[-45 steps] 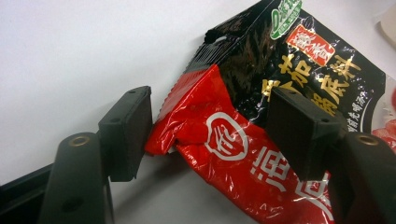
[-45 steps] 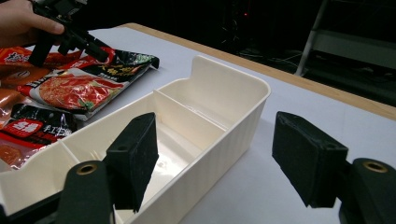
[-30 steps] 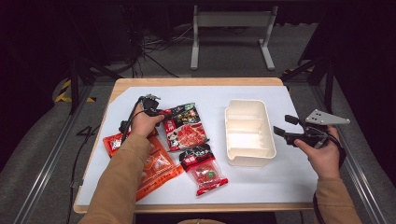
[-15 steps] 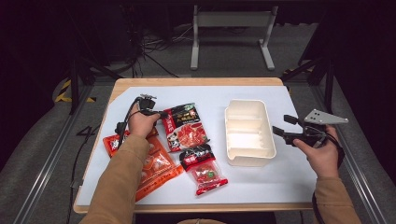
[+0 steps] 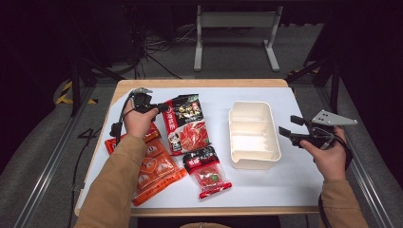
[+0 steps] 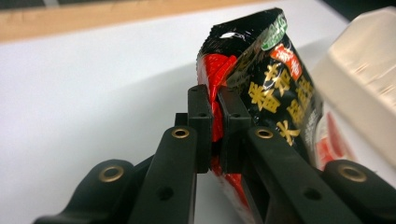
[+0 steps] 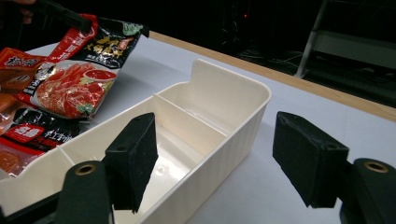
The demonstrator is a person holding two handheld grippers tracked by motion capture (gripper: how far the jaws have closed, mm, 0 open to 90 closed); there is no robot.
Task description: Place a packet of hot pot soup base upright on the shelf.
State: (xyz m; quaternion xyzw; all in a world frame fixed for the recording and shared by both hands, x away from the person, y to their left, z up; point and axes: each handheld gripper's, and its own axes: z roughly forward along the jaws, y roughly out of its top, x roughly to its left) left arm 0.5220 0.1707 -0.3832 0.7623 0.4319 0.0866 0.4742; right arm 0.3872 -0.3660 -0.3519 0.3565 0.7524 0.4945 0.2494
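Observation:
A black and red food packet [image 5: 185, 123] lies left of the middle of the white table. Its near left corner is raised, with my left gripper [image 5: 159, 107] shut on it. In the left gripper view the two jaws [image 6: 215, 126] pinch the red edge of that packet [image 6: 271, 93]. A cream divided tray [image 5: 254, 103] stands to the right of the packet. My right gripper [image 5: 289, 125] hovers open just right of the tray; its pads frame the tray's wall [image 7: 224, 140], nothing between them.
An orange packet [image 5: 154, 166] lies under the left forearm and a small red and black packet [image 5: 206, 171] lies near the front edge. The table's wooden rim [image 5: 199, 83] runs along the back. Metal frame rails flank both sides.
The left gripper has lifted the packet's corner a little and drawn it slightly left. The right gripper has stayed beside the tray.

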